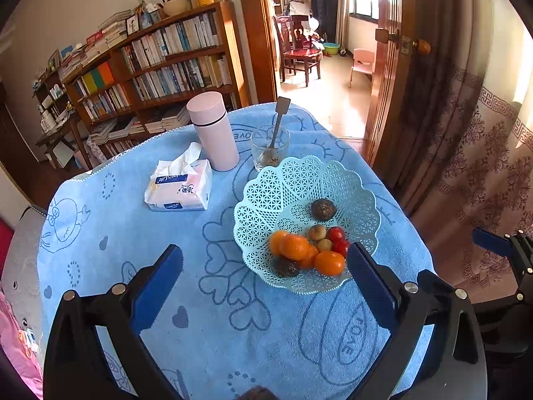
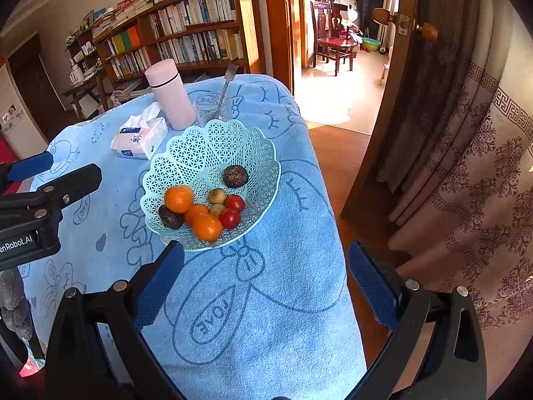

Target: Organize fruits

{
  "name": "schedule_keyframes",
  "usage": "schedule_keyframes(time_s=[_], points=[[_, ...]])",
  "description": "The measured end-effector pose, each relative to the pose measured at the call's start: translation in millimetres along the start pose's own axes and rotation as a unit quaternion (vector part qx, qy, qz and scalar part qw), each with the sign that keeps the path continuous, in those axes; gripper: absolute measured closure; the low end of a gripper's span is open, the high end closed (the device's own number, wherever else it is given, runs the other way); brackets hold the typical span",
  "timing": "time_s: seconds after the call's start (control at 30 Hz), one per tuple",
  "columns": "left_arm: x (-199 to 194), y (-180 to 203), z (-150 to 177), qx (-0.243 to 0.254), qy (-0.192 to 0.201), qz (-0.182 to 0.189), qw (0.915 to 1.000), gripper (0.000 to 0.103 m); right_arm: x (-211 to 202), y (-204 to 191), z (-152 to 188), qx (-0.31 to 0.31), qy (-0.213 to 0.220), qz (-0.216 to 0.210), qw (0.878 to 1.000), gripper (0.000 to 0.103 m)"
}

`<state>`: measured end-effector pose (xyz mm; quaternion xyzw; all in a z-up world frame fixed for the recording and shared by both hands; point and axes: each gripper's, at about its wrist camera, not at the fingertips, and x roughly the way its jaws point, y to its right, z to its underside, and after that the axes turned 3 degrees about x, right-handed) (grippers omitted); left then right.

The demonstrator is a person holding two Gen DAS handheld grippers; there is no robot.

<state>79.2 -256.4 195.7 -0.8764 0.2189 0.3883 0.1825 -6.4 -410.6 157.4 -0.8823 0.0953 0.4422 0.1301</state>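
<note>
Crowding behind the fruit basket (image 1: 266,200): flask (image 1: 213,130), tissues (image 1: 180,188), glass (image 1: 269,148); both grippers gape empty.

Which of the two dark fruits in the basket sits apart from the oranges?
The far dark fruit, alone toward the basket's back; the near dark fruit touches the oranges.

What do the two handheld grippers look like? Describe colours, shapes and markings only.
Both match. The left gripper and right gripper have glossy black angular frames with silver round bolt heads. Each finger carries a long blue pad with a ribbed, toothed face. In the right wrist view, the left gripper's body bears white lettering ending "enRobot.AI". No cables or sleeves show.
</note>
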Motion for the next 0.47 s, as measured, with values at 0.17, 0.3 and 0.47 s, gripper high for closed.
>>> schedule_keyframes(time_s=[0.17, 0.3, 0.47], points=[[-1.2, -0.8, 3.0, 0.001, -0.002, 0.000, 1.0000, 0.005, 0.6, -2.1, 3.2, -0.001, -0.004, -0.002, 1.000, 0.003], [-2.3, -2.4, 8.7, 0.002, -0.008, 0.004, 1.0000, 0.005, 4.0, -5.3, 7.9, 0.000, -0.013, -0.005, 1.000, 0.003], [9.0, -22.8, 26.9, -0.026, -0.044, -0.002, 0.9987, 0.005, 22.6, -23.4, 20.0, -0.015, -0.051, -0.027, 0.998, 0.003]])
